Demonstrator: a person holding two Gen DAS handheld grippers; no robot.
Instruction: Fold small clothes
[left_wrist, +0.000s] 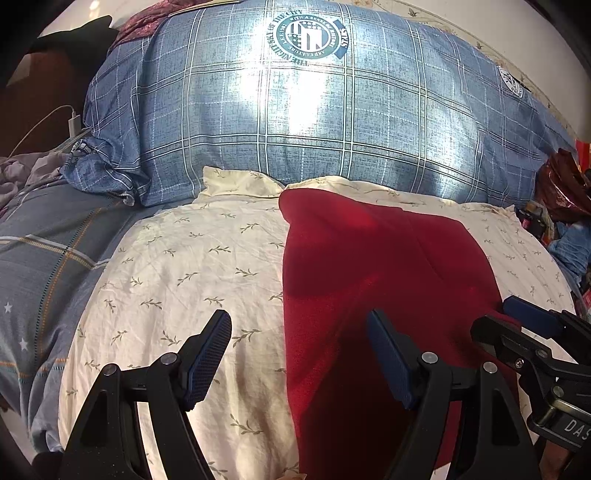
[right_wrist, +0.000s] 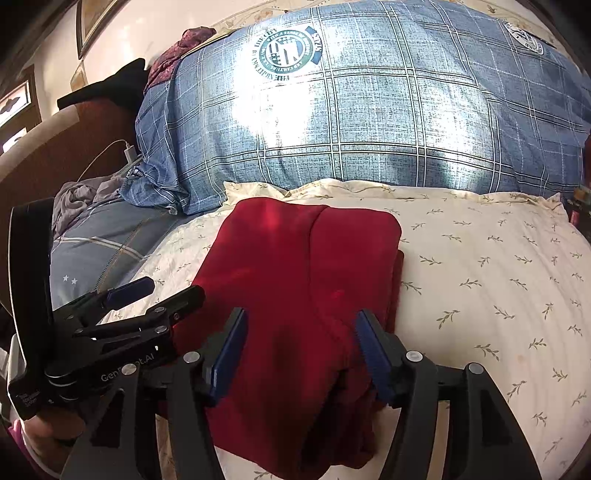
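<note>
A dark red garment (left_wrist: 369, 258) (right_wrist: 295, 258) lies folded into a long flat shape on a cream leaf-print pillow (left_wrist: 184, 277) (right_wrist: 480, 277). My left gripper (left_wrist: 297, 325) is open at the garment's near left edge, one finger over the pillow and the other over the red cloth. My right gripper (right_wrist: 301, 315) is open with both fingers straddling the near part of the garment, the cloth lying loose between them. Each gripper shows in the other's view: a blue pad (left_wrist: 532, 317) at the right, a blue pad (right_wrist: 129, 290) at the left.
A big blue plaid bedding roll (left_wrist: 295, 129) (right_wrist: 351, 122) rises right behind the pillow. A blue-grey sheet (left_wrist: 48, 258) and crumpled grey cloth (right_wrist: 81, 195) lie to the left, with a white charger and cable (left_wrist: 74, 122). Dark clutter (left_wrist: 561, 192) sits at the right edge.
</note>
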